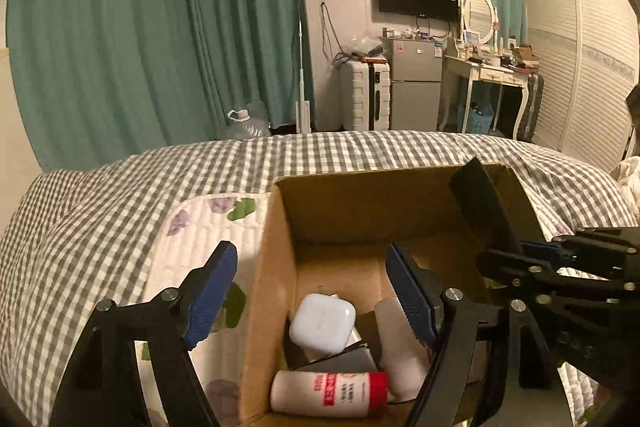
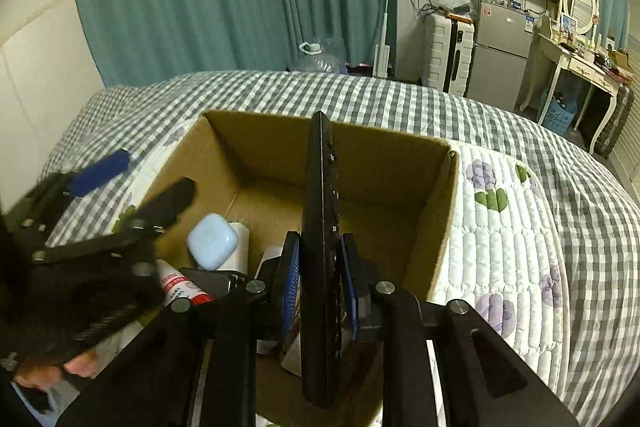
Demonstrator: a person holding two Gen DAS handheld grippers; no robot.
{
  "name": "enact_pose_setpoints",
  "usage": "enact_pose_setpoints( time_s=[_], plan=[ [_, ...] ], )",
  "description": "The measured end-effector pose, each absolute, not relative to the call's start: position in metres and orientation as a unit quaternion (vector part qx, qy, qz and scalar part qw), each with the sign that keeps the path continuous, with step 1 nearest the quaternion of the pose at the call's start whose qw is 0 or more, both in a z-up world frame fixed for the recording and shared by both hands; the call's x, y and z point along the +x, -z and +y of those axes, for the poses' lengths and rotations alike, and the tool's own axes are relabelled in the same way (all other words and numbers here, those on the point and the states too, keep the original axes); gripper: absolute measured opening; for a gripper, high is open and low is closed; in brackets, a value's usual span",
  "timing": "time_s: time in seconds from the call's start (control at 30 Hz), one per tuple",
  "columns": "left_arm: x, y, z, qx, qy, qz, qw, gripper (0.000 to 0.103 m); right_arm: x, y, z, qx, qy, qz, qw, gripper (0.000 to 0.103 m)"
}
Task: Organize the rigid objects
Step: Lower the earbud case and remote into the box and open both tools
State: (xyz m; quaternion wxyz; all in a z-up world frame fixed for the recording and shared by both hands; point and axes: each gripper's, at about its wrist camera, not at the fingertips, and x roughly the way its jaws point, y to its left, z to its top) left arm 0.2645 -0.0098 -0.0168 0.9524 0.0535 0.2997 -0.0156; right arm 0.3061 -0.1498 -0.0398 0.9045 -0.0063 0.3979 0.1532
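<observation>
A black remote (image 2: 322,247) is clamped edge-up by the right gripper (image 2: 318,283) over the cardboard box (image 2: 436,211). The left gripper (image 1: 316,291) is held wide, empty, straddling the box wall at 7 o'clock. An earbud case (image 1: 322,323) and tube (image 1: 328,393) are seen inside.

A grey-and-white checked bedspread (image 1: 120,187) covers the bed, under a white quilted pad printed with purple flowers and green leaves (image 2: 500,227). The brown cardboard box (image 1: 340,195) holds a white rounded case (image 1: 322,321) and a white bottle with red cap and label (image 1: 328,393). Teal curtains (image 1: 140,27) hang behind.
</observation>
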Motion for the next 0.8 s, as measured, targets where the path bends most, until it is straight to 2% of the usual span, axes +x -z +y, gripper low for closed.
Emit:
enact_pose_setpoints(
  time_s=[0.23, 0.33, 0.67, 0.8],
  plan=[
    [0.25, 0.007, 0.002, 0.047, 0.018, 0.294, 0.954, 0.079, 0.309, 0.044, -0.142, -0.01, -0.117, 0.398, 0.91, 0.019],
    [0.234, -0.011, 0.004, 0.045, 0.018, 0.283, 0.958, 0.079, 0.298, 0.023, -0.149, 0.019, -0.104, 0.384, 0.917, 0.041],
    [0.172, -0.091, 0.006, 0.048, 0.024, 0.227, 0.972, 0.079, 0.215, -0.09, -0.153, -0.002, -0.086, 0.289, 0.953, 0.041],
    [0.135, -0.115, 0.006, 0.055, 0.03, 0.19, 0.98, 0.079, 0.172, -0.116, -0.154, -0.012, -0.087, 0.247, 0.965, 0.041]
  ],
)
